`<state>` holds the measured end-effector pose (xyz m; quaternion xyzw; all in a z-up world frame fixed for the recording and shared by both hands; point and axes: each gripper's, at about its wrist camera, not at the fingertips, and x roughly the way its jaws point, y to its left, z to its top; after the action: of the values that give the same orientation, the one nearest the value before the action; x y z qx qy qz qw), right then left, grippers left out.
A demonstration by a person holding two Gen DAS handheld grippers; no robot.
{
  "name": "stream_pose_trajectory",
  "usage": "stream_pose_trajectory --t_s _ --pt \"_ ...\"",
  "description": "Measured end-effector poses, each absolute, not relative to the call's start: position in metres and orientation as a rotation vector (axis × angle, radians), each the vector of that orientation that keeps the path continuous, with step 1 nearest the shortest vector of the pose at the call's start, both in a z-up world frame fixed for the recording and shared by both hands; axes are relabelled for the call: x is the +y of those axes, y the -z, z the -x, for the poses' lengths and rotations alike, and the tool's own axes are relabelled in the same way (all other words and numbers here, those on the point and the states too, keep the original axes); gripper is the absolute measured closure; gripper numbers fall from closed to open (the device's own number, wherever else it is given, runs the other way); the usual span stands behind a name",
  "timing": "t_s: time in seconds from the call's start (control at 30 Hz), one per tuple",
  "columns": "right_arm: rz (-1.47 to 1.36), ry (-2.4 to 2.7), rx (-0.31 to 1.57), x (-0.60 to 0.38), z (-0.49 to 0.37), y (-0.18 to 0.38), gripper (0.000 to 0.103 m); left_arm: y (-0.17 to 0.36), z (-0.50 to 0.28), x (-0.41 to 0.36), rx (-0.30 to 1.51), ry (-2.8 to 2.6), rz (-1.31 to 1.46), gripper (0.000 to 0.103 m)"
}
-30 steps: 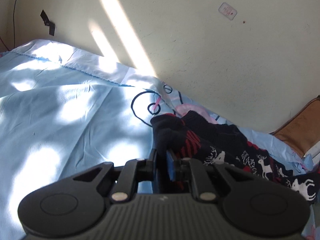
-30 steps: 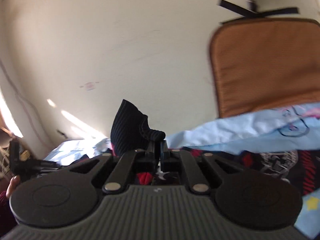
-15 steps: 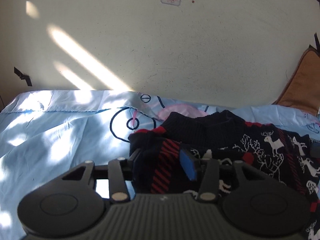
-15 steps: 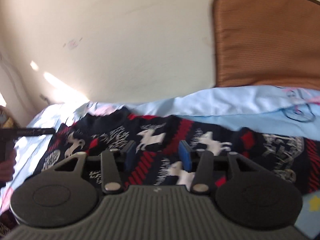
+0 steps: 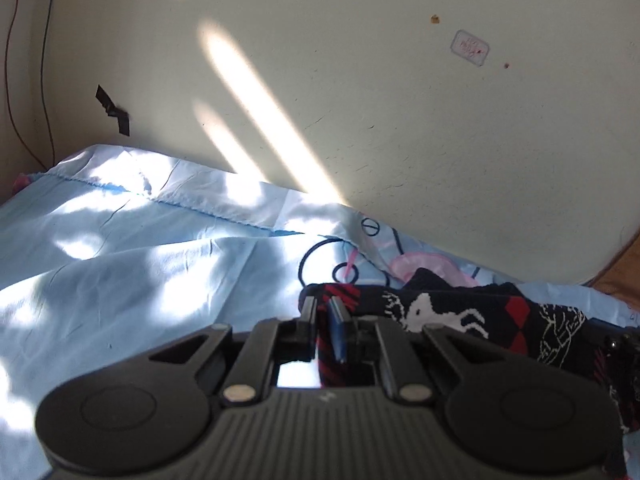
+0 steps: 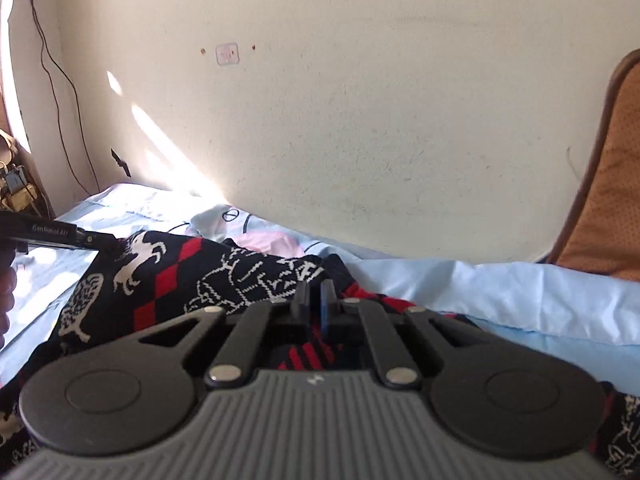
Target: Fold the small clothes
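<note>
Sunlit blue bedsheet [image 5: 120,264] at frame's left: both tongs, left [image 5: 322,320] and right [image 6: 314,300], have just closed, pinching the reindeer sweater's [image 6: 224,276] edges, likely for a fold.

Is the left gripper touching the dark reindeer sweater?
Touching. In the left wrist view the left gripper has its jaws closed on a fold of the sweater, with red-striped knit pinched between them.

**Hidden and cut off**

The sweater [image 6: 224,280] runs under the right gripper's [image 6: 314,300] body and off the bottom edge. At the right edge a brown cushion [image 6: 600,200] is cropped. The wall sticker [image 5: 469,48] is illegible (too small).
</note>
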<state>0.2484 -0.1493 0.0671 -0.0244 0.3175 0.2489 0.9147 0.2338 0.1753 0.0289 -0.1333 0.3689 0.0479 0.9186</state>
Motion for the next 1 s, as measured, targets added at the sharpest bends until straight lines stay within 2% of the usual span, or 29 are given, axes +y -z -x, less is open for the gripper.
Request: stream_pose_trajectory --t_s 0.07,0.13,0.17,0.27,0.37,0.5,0.63,0.67,0.73,0.8,0.9,0.93,1.0 --pt "0.109 -0.487 0.747 -0.134 -0.268 -0.042 0.09 -0.011 -0.241 0.175 0.824 -0.164 0.202 0.089" --pt "0.065 -0.465 0.775 -0.145 -0.272 -0.035 0.079 -0.012 -0.232 0.182 0.807 -0.181 0.219 0.087" --pt "-0.011 -0.458 0.767 -0.158 -0.269 -0.041 0.073 -0.016 -0.225 0.188 0.795 -0.171 0.257 0.087" --pt "-0.22 -0.415 0.684 -0.217 -0.241 -0.067 0.071 -0.035 -0.207 0.194 0.753 -0.088 0.39 0.09" --pt "-0.35 -0.288 0.623 -0.282 -0.21 -0.086 0.064 -0.052 -0.2 0.169 0.718 0.026 0.405 0.085" --pt "-0.492 -0.176 0.669 -0.334 -0.185 -0.072 0.062 -0.045 -0.206 0.12 0.721 0.136 0.366 0.078" --pt "-0.483 -0.136 0.73 -0.335 -0.185 -0.045 0.062 -0.006 -0.211 0.1 0.77 0.09 0.302 0.079" --pt "-0.488 -0.141 0.748 -0.333 -0.187 -0.041 0.062 -0.001 -0.205 0.098 0.725 0.082 0.268 0.081" --pt "-0.447 -0.157 0.757 -0.322 -0.189 -0.036 0.066 -0.003 -0.201 0.091 0.712 0.065 0.201 0.08" --pt "-0.364 -0.138 0.728 -0.312 -0.184 -0.039 0.096 -0.003 -0.199 0.085 0.702 0.04 0.148 0.08" --pt "-0.411 -0.06 0.603 -0.329 -0.173 -0.05 0.097 -0.001 -0.199 0.075 0.693 0.017 0.074 0.08" --pt "-0.404 -0.002 0.577 -0.334 -0.172 -0.051 0.1 -0.001 -0.2 0.074 0.692 0.007 0.056 0.08" --pt "-0.411 0.047 0.619 -0.346 -0.177 -0.04 0.099 0.0 -0.201 0.072 0.691 0.004 0.04 0.08"
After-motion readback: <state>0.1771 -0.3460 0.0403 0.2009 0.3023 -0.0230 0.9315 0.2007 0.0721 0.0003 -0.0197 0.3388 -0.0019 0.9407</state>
